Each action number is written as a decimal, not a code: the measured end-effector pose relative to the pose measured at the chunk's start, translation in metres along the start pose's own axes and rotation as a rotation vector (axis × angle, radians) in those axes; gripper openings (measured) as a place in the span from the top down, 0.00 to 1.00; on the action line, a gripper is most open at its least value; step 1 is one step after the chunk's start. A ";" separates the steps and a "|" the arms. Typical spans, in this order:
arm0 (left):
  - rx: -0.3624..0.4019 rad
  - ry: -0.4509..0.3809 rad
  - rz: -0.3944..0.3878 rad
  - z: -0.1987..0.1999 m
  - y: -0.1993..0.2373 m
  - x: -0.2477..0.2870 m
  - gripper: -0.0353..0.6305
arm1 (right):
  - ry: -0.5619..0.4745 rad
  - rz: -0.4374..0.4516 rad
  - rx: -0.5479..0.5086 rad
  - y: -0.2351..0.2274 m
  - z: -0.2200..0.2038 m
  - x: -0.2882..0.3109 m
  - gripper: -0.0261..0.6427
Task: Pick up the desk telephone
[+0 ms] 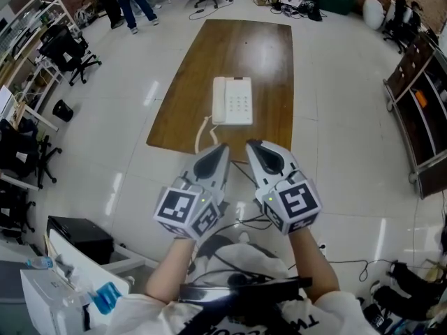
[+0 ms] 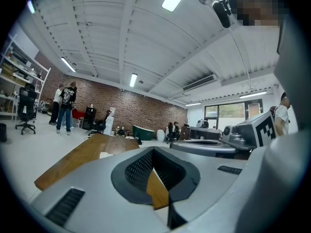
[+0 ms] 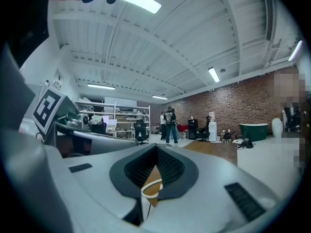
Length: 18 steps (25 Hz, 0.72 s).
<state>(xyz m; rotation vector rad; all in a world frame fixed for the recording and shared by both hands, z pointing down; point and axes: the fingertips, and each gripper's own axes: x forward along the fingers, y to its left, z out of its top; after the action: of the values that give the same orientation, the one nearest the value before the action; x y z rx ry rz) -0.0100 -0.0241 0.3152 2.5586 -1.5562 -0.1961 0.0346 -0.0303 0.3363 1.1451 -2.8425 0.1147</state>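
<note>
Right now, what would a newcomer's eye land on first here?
A white desk telephone sits alone on the long wooden table in the middle of the room, its coiled cord trailing toward the near edge. In the foreground, the left gripper and right gripper are held side by side, pointing toward it, fingers shut and empty.

— What are the left gripper [image 1: 221, 149] and right gripper [image 1: 254, 146] looking like?
— Both are showing grey tapering shells with dark ribbed pads, each carrying a cube of black-and-white square markers. The person is wearing a white shirt [image 1: 339, 311] with black lettering.
</note>
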 end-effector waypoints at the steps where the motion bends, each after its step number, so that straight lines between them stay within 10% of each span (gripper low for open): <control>1: -0.001 -0.003 0.000 0.000 0.003 0.002 0.95 | 0.002 0.001 -0.004 -0.002 0.000 0.002 0.96; 18: -0.036 0.039 -0.028 -0.020 0.050 0.071 0.95 | 0.055 -0.026 -0.019 -0.052 -0.015 0.061 0.96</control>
<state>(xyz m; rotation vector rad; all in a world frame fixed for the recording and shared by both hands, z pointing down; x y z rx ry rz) -0.0173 -0.1086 0.3416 2.5420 -1.4903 -0.1746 0.0276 -0.1083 0.3597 1.1559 -2.7739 0.1152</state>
